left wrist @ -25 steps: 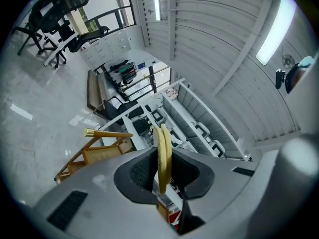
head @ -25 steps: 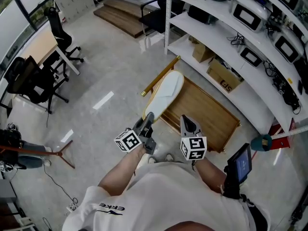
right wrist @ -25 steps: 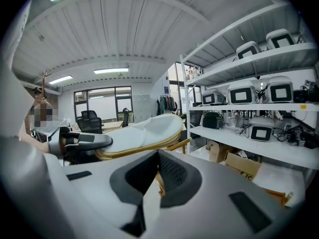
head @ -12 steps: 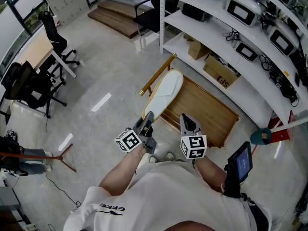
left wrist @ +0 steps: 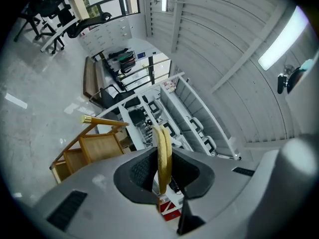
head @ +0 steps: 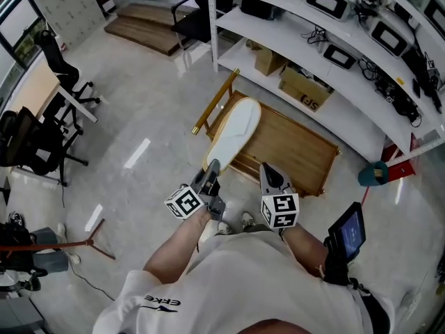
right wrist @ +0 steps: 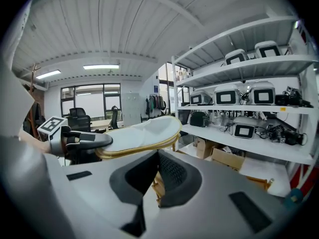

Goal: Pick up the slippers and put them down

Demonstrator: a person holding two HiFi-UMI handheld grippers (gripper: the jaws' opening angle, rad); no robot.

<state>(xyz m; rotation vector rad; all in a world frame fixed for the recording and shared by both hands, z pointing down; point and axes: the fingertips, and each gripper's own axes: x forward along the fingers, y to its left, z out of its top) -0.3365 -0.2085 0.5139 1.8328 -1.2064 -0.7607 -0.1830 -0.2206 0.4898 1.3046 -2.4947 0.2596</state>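
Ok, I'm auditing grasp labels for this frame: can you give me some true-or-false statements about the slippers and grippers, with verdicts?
1. The left gripper is shut on the slippers. True.
2. The right gripper grips the slippers too. False: nothing is between its fingers.
3. The slippers lie flat on the wooden platform. False: they are held in the air above it.
4. Cardboard boxes sit in the white shelving. True.

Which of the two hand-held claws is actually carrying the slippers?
The left gripper: its jaws are shut on the pale, yellow-edged slippers, held pressed together as a pair. The right gripper beside it has nothing between its jaws.
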